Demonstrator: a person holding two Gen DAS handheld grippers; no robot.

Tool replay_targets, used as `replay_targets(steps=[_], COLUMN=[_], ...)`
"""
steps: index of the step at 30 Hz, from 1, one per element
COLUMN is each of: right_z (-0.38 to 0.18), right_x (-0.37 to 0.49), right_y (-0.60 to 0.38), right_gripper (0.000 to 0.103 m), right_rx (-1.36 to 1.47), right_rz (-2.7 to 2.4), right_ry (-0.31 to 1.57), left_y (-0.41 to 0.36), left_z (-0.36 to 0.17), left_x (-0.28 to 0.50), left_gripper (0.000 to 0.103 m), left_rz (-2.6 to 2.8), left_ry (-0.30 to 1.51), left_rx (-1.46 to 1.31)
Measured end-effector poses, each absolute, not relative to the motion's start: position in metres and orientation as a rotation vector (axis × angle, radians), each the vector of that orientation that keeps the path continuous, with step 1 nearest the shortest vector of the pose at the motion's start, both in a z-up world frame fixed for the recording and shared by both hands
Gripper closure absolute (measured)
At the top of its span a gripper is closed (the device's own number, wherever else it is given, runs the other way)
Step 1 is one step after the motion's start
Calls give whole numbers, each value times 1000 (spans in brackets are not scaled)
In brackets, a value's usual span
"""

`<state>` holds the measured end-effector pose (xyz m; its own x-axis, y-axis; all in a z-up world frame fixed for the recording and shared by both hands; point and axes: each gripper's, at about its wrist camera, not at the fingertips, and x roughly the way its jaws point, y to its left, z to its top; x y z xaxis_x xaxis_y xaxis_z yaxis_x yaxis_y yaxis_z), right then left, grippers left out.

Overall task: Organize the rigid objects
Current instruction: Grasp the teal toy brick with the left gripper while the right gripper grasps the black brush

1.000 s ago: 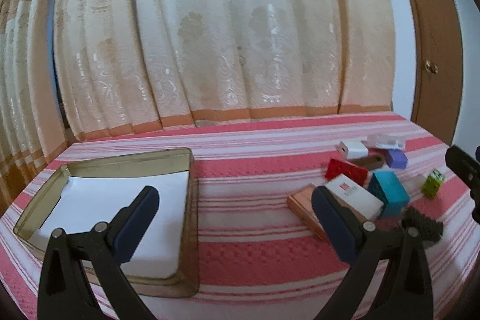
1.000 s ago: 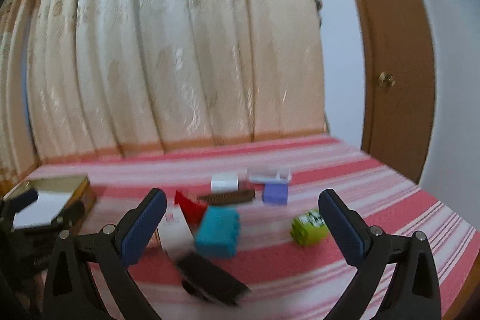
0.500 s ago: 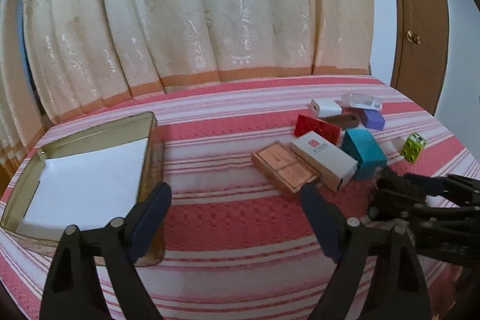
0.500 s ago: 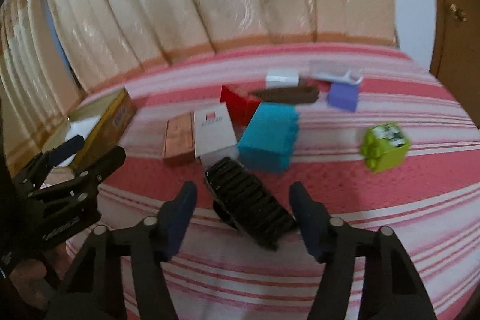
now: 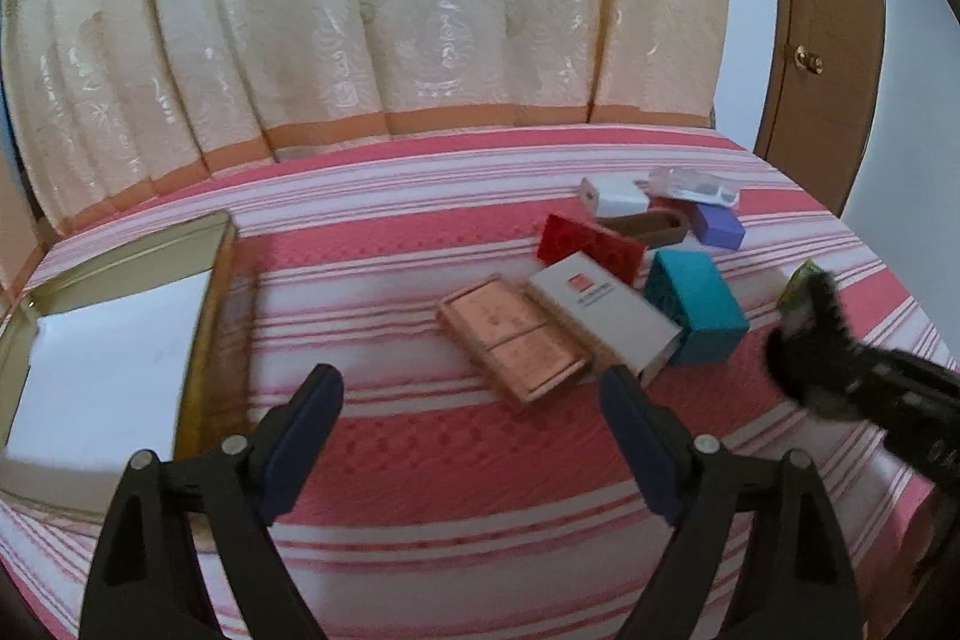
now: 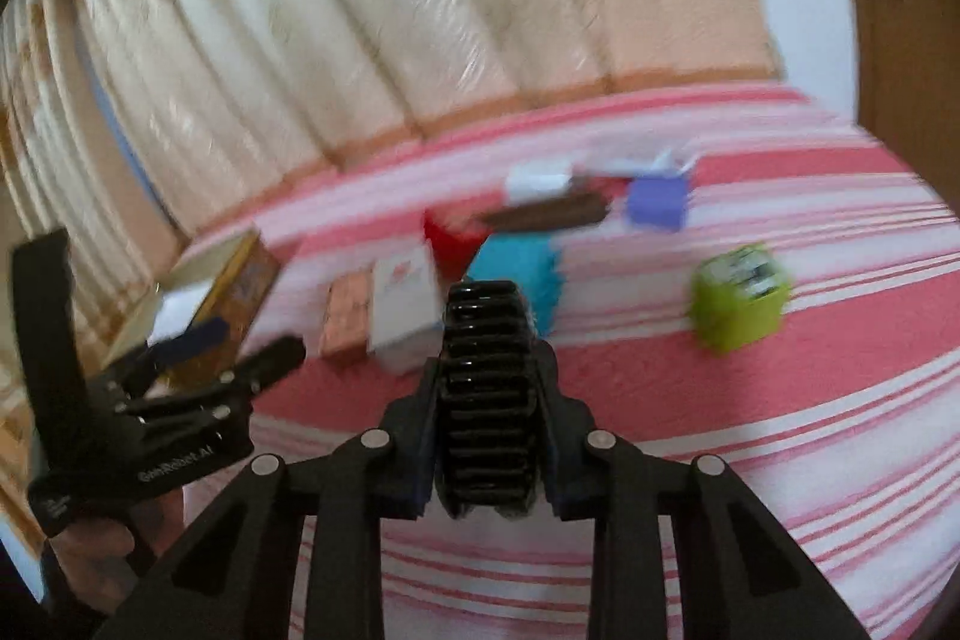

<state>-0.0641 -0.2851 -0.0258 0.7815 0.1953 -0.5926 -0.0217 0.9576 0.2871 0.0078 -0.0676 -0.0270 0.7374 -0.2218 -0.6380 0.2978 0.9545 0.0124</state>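
My right gripper (image 6: 487, 400) is shut on a black ribbed block (image 6: 486, 358) and holds it above the striped cloth; it also shows at the right of the left wrist view (image 5: 810, 340). My left gripper (image 5: 471, 400) is open and empty, above the cloth between the gold tin tray (image 5: 210, 280) and a copper-coloured flat box (image 5: 510, 334). Beside that box lie a white box (image 5: 600, 316), a teal block (image 5: 696, 310) and a red block (image 5: 591, 244).
Further back lie a white adapter (image 5: 612, 196), a brown piece (image 5: 648, 229), a purple block (image 5: 717, 226) and a clear case (image 5: 696, 184). A green die (image 6: 738, 304) sits to the right. Curtains hang behind the table; a wooden door (image 5: 834, 40) stands at the right.
My right gripper closed on the black ribbed block and lifted it off the cloth. My left gripper moved right, toward the pile of objects.
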Motion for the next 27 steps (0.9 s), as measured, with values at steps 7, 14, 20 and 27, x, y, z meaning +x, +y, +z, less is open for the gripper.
replay_targets(steps=[7, 14, 20, 27], right_z=[-10, -9, -9, -13], right_x=[-90, -102, -106, -108], right_y=[-323, -347, -354, -360], right_gripper=[73, 73, 73, 73], right_rx=[243, 246, 255, 260], right_rz=[-65, -146, -165, -181], right_ry=[551, 529, 509, 512], left_y=[-110, -170, -204, -218], left_z=[-10, -11, -32, -50], left_x=[13, 33, 55, 59], left_gripper=[14, 32, 51, 60], left_rz=[-400, -505, -501, -503], left_ry=[656, 712, 820, 871], left_rx=[113, 148, 192, 214])
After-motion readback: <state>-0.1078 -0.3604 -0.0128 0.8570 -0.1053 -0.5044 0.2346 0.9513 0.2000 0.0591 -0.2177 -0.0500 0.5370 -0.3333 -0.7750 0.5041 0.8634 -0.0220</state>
